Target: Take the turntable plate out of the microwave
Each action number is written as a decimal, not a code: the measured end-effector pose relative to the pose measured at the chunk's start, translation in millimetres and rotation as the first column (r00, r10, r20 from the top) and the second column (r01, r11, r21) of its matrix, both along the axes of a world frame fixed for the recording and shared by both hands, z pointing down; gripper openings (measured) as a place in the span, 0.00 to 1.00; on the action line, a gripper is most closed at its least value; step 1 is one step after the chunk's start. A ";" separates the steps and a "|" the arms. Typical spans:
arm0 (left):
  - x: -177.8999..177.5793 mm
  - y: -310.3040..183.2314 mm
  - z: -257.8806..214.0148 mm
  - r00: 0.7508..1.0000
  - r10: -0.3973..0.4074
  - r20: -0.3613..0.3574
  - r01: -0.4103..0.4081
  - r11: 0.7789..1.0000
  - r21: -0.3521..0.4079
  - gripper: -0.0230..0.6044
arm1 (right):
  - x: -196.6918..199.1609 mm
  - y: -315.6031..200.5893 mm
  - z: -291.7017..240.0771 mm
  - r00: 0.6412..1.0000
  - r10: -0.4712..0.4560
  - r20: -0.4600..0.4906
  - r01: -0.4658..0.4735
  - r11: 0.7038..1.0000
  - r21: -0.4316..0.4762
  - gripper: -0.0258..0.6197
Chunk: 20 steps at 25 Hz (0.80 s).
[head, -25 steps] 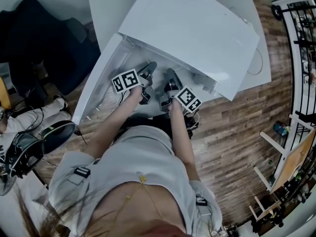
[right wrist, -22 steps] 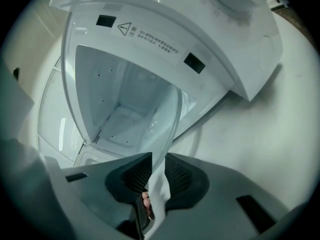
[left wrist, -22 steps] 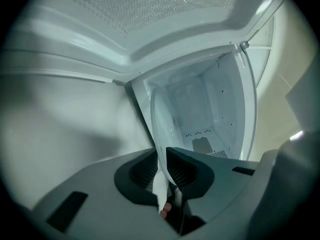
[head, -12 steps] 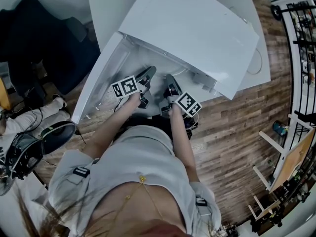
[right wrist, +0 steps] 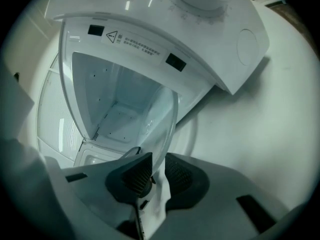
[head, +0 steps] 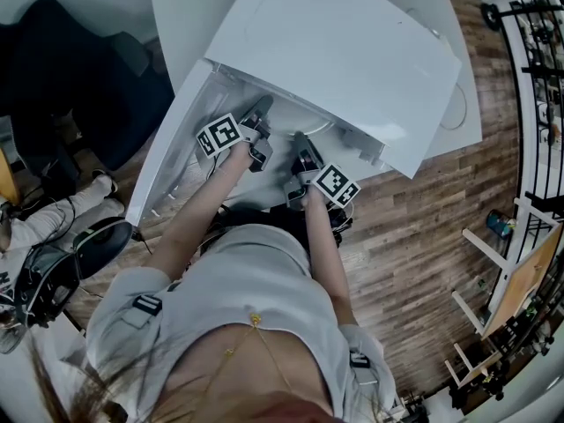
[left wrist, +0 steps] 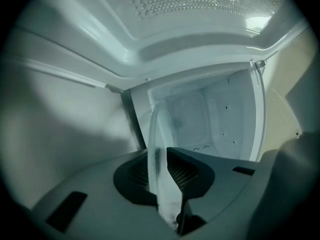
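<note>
- The turntable plate (right wrist: 162, 111) sits at the front edge of the microwave (head: 352, 42) cavity, held between both grippers.
- Left gripper (left wrist: 161, 171): jaws nearly together and closing on the plate's rim. Right gripper (right wrist: 156, 173): narrow gap, pinching another stretch of rim.
- Risk: these are 2 thin pinches on smooth glass. If either loosens, the plate could slip and hit the wooden floor (head: 423, 236).
- Room: the cavity walls and the open door (head: 167, 161) crowd the plate. There is free space toward the person.
</note>
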State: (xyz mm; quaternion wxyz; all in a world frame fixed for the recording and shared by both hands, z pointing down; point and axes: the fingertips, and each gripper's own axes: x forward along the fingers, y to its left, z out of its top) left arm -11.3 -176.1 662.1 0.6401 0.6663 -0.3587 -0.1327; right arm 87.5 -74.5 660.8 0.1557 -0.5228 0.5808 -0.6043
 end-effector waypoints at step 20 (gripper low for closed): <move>-6.8 23.7 -23.6 0.990 -0.003 -0.143 0.003 1.000 -0.004 0.11 | 36.4 -45.4 -3.1 0.988 0.122 0.099 -0.134 0.983 0.122 0.18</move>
